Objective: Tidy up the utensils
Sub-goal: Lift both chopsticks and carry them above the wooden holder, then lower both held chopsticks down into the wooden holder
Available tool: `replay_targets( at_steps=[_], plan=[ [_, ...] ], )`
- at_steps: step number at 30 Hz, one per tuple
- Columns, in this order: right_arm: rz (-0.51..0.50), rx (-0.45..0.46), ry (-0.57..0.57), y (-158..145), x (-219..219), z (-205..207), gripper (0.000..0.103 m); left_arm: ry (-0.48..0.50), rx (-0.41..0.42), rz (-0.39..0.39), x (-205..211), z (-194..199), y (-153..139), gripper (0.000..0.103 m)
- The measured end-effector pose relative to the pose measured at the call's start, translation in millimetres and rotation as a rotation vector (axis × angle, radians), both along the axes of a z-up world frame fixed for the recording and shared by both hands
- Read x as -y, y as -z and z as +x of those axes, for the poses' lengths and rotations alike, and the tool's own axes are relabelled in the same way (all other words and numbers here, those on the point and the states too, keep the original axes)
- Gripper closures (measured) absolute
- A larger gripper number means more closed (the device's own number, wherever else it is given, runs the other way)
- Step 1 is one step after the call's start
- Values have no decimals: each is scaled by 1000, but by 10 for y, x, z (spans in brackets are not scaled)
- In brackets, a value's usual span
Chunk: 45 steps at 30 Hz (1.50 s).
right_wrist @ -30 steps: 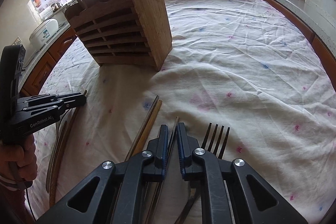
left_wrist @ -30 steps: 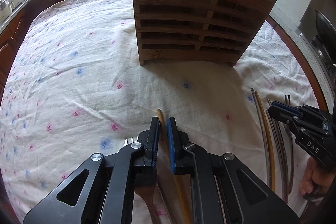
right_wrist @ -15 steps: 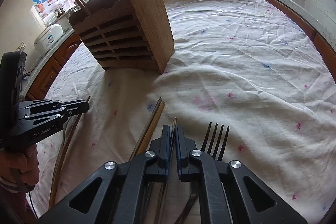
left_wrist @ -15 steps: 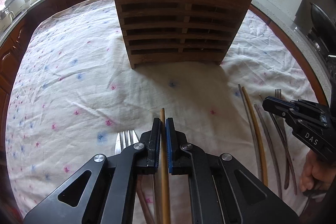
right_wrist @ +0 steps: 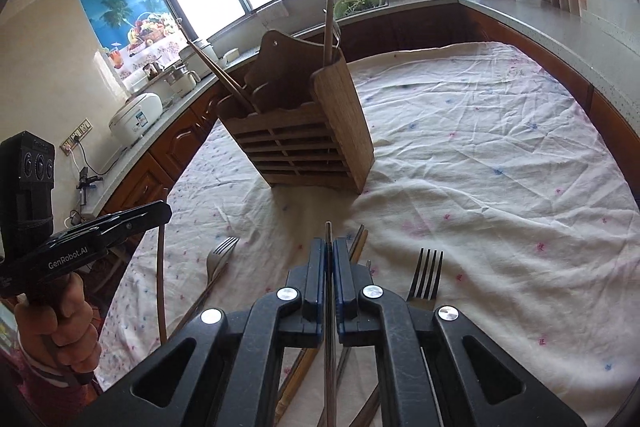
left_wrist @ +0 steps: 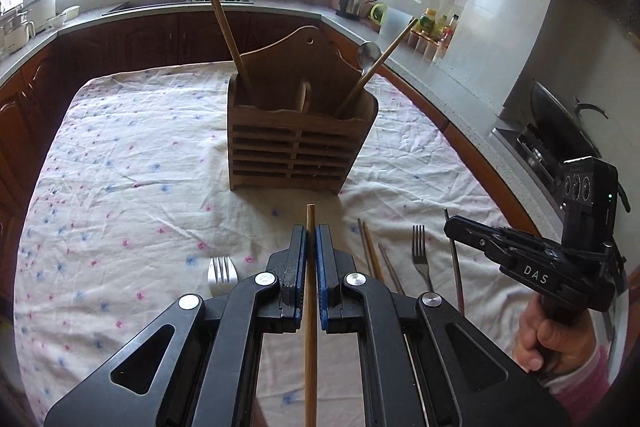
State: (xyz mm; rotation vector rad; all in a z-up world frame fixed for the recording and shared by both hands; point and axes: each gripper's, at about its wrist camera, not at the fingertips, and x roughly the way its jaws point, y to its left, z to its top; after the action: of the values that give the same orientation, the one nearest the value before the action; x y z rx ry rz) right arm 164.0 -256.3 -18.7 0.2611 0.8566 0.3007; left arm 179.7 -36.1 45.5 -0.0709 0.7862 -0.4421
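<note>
Wooden caddy (left_wrist: 300, 147), chopsticks (left_wrist: 224, 27), spoon (left_wrist: 369, 53) inside

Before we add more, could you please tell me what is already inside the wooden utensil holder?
The wooden utensil holder shows wooden chopsticks, another chopstick and a metal spoon; its slatted front hides their lower ends.

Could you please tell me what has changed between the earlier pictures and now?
Both hand-held grippers closed and rose. The left hand-held gripper lifted a thin wooden chopstick off the flowered tablecloth; the right hand-held gripper lifted a thin metal chopstick. The slatted wooden utensil holder and the remaining forks and chopsticks stayed put.
</note>
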Motion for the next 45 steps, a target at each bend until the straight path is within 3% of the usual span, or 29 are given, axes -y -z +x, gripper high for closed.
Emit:
replay_targets(
  at_steps=[20,45],
  plan=[
    [5,237,-20,-797,-88,-396,99,-5,135,-112,-286,-467,-459,99],
    [-9,346,3,-1111,-89,-283,99,-81,265,-172,-511,-403,-790,99]
  ],
)
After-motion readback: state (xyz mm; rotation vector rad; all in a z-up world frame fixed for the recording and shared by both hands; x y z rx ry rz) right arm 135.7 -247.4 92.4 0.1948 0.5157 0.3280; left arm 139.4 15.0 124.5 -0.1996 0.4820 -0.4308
